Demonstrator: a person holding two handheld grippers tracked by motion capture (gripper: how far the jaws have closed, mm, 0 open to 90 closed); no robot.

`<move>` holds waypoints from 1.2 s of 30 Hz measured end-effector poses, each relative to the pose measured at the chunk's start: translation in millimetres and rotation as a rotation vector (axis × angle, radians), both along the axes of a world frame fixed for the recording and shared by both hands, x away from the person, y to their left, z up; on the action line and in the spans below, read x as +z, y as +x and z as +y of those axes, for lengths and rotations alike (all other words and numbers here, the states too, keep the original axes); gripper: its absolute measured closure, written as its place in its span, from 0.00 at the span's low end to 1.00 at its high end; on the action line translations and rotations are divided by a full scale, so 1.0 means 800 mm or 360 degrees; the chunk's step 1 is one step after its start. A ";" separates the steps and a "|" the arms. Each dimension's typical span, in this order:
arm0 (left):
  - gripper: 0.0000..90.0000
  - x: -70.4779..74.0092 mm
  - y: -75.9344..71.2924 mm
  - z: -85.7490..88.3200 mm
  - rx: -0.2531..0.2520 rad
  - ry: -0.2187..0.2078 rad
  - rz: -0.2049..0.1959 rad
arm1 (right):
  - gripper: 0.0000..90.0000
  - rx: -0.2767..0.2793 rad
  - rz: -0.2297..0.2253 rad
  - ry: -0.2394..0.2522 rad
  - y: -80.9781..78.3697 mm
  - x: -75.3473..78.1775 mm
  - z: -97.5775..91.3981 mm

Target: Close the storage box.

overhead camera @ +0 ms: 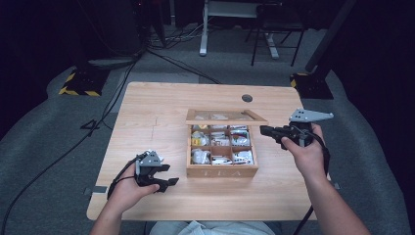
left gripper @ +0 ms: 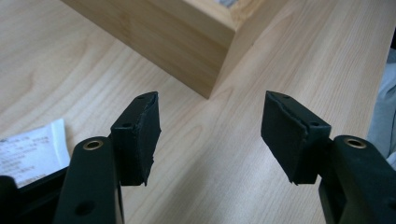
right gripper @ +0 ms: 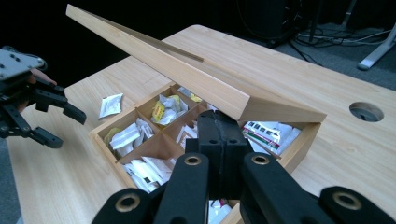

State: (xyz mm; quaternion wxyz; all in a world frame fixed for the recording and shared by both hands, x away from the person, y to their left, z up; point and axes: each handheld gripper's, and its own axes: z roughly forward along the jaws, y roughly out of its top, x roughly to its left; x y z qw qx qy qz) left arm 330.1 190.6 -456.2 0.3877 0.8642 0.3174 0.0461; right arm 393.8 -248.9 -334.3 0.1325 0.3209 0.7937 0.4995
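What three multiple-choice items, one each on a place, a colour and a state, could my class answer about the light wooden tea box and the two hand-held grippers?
1. Where does the small white paper packet outside the light wooden tea box lie?
A. On the wooden table beside the box
B. On top of the lid
C. On the grey floor

2. What colour are the pads of the left gripper?
A. Red
B. White
C. Black

3. How is the box's wooden lid?
A. Flat shut
B. Raised at a slant over the compartments
C. Taken off and lying on the table

Answers:
1 A: the right gripper view shows it flat on the tabletop next to the box's wall.
2 C: both pads are black in the left gripper view.
3 B: it slopes above the compartments, whose sachets show beneath it.
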 end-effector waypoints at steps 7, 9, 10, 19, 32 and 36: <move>0.42 0.005 -0.001 0.003 0.0010 -0.0018 -0.0040 | 1.00 -0.0013 0.0060 -0.0024 -0.002 -0.002 0.000; 0.43 0.007 -0.001 0.004 0.0015 -0.0027 -0.0047 | 1.00 -0.0035 0.0068 -0.0047 -0.002 -0.003 -0.001; 0.43 0.008 -0.001 0.005 0.0012 -0.0024 -0.0054 | 1.00 -0.0039 0.0071 -0.0046 -0.002 -0.004 -0.001; 0.43 0.009 -0.001 0.009 0.0023 -0.0016 -0.0051 | 0.97 -0.0032 0.0134 -0.0095 -0.005 -0.013 0.000; 0.43 0.006 0.001 0.012 0.0042 -0.0012 -0.0040 | 0.89 -0.0032 0.0169 -0.0177 -0.017 -0.023 -0.001; 0.43 0.004 0.002 0.014 0.0050 -0.0007 -0.0037 | 0.87 -0.0029 0.0183 -0.0197 -0.019 -0.027 -0.001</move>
